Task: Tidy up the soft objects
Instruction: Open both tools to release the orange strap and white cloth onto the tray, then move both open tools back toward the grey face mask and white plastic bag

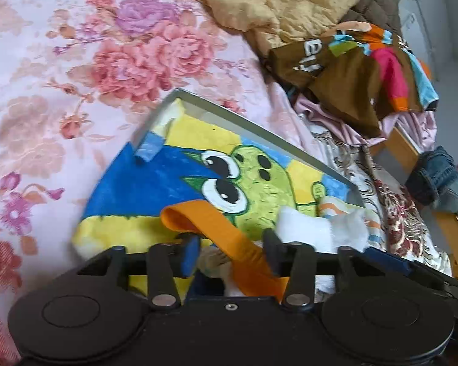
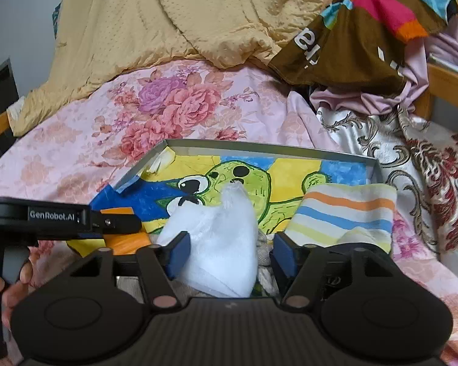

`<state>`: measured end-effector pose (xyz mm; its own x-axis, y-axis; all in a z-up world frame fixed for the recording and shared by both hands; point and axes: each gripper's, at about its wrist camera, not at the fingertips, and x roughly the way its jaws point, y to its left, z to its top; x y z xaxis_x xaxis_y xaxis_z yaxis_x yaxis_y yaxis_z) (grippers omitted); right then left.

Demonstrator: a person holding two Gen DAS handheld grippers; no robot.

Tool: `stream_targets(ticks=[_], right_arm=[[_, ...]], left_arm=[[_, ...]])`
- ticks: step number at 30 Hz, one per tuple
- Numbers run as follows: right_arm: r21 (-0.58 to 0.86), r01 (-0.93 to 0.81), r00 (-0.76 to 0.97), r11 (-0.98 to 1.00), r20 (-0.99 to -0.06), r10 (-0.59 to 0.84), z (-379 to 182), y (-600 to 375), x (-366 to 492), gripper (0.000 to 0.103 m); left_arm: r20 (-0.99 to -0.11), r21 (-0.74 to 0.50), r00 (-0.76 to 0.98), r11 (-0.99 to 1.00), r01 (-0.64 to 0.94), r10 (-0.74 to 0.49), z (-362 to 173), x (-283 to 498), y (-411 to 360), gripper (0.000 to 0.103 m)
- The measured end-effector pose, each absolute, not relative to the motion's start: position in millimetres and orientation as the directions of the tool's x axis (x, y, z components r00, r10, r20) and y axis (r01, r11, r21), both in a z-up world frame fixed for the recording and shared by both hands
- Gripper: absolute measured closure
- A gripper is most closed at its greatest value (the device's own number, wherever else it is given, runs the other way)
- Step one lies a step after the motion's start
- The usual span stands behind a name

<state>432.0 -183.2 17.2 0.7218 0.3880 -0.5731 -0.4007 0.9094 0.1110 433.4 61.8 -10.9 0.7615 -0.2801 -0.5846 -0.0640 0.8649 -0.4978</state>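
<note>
Now both grippers hang over a grey tray (image 2: 268,149) lying on a floral bed cover (image 2: 85,140). A cartoon frog towel (image 2: 278,177) lines the tray, with a striped cloth (image 2: 345,213) folded at its right end. The right gripper (image 2: 229,256) has its fingers spread, a white fluffy cloth (image 2: 223,238) standing loose between them, unpinched. The left gripper (image 1: 230,253) is likewise spread, an orange strap (image 1: 216,228) passing between its fingers without being pressed.
</note>
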Motion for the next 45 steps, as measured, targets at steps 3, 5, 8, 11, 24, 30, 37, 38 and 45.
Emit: stream_targets(ticks=[3,5,8,11,24,30,37,38,45], right_arm=[[0.083,-0.397,0.738,0.914,-0.564,0.371,20.6,-182.6,423.7,0.026],[0.084,-0.391,0.745,0.917,-0.557,0.369,24.0,-183.9,417.9,0.019],[0.100,-0.385,0.755,0.917,-0.537,0.376,30.8,-186.6,407.7,0.010],[0.130,-0.361,0.769,0.923,-0.518,0.374,35.4,-189.9,397.2,0.007],[0.168,-0.329,0.814,0.929,-0.449,0.369,49.8,-189.1,340.5,0.000],[0.170,-0.313,0.815,0.934,-0.456,0.356,50.9,-193.2,319.8,0.000],[0.161,-0.293,0.832,0.942,-0.443,0.335,53.0,-193.7,293.7,0.000],[0.158,-0.294,0.834,0.943,-0.439,0.334,53.4,-193.2,289.3,0.000],[0.120,-0.323,0.843,0.939,-0.414,0.343,56.0,-190.2,253.6,0.000]], left_arm=[[-0.588,-0.490,0.768,0.867,-0.089,-0.253,-11.4,428.2,64.7,0.028],[-0.570,-0.514,0.784,0.851,-0.105,-0.247,-10.3,420.4,68.3,0.022],[-0.556,-0.531,0.791,0.841,-0.102,-0.255,-6.9,408.7,70.6,0.014],[-0.541,-0.501,0.803,0.863,-0.070,-0.249,-1.7,393.7,67.5,0.011],[-0.482,-0.339,0.857,0.941,0.008,-0.181,33.3,325.9,61.6,0.001],[-0.530,-0.345,0.831,0.938,-0.031,-0.168,26.9,298.8,68.1,0.001],[-0.536,-0.308,0.832,0.951,-0.036,-0.142,29.4,263.9,75.7,0.001],[-0.535,-0.307,0.833,0.951,-0.041,-0.137,30.2,258.7,76.6,0.001],[-0.547,-0.291,0.832,0.953,-0.082,-0.095,31.3,219.2,78.3,0.001]])
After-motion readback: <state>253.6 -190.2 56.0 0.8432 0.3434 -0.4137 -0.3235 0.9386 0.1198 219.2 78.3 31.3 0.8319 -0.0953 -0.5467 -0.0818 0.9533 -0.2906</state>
